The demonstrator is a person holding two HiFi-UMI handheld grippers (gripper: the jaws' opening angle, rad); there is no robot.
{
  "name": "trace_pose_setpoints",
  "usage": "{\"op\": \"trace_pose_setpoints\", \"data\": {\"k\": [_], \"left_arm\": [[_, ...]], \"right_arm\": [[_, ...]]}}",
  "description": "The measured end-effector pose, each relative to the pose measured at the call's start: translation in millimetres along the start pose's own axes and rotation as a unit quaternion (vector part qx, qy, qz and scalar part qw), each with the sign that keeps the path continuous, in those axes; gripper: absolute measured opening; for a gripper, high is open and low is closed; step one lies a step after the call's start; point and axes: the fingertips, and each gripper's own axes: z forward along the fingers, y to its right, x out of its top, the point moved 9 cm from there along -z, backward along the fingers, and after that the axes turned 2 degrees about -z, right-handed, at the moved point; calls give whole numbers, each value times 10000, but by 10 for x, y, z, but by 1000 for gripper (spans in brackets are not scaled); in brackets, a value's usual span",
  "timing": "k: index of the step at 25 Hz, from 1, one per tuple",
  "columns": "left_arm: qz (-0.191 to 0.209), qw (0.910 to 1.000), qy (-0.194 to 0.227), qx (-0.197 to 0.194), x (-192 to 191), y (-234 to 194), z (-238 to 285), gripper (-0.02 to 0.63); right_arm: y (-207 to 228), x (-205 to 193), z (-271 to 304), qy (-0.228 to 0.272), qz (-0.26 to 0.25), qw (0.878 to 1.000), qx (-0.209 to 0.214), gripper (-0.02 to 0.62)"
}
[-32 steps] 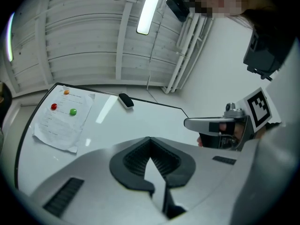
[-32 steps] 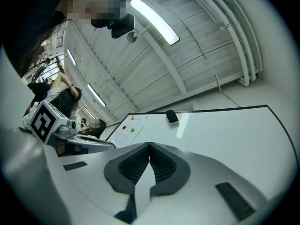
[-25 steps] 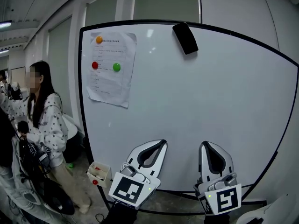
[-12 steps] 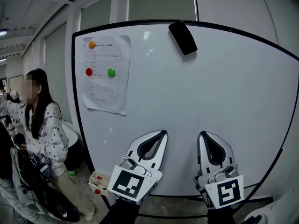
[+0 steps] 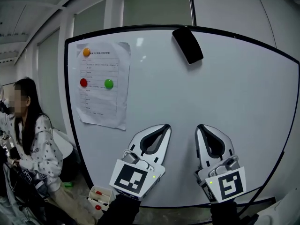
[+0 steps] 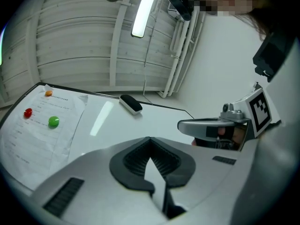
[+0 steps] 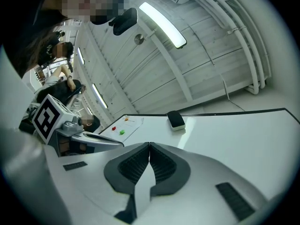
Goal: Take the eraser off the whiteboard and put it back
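A black eraser sticks tilted near the top edge of the whiteboard. It also shows as a small dark block, the eraser in the left gripper view and the eraser in the right gripper view. My left gripper and right gripper are raised side by side in front of the board's lower middle, well below the eraser. Both point upward with tips touching and nothing between them. In their own views the left gripper and right gripper show jaws shut and empty.
A printed sheet is pinned to the board's left by orange, red and green magnets. A person in a patterned top sits at the left. A small white box hangs by the board's lower left corner.
Both grippers have risen a little toward the board and the view has shifted, so the board sits further left in frame. Jaws stay shut.
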Motion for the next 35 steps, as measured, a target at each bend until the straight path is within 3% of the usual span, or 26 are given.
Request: {"op": "trace_pose_setpoints", "data": {"k": [10, 22, 28, 35], "left_arm": [[191, 9994, 294, 28, 93, -303, 196, 6], [120, 9987, 498, 3, 113, -421, 290, 6], [130, 9987, 491, 38, 69, -456, 288, 6], [204, 9994, 280, -8, -67, -425, 301, 6]], "right_arm": [[48, 17, 443, 88, -304, 9993, 209, 9], [317, 159, 681, 330, -828, 9960, 29, 18], [524, 272, 921, 441, -1084, 9929, -229, 257], [825, 403, 1450, -161, -1442, 9885, -416, 331]]}}
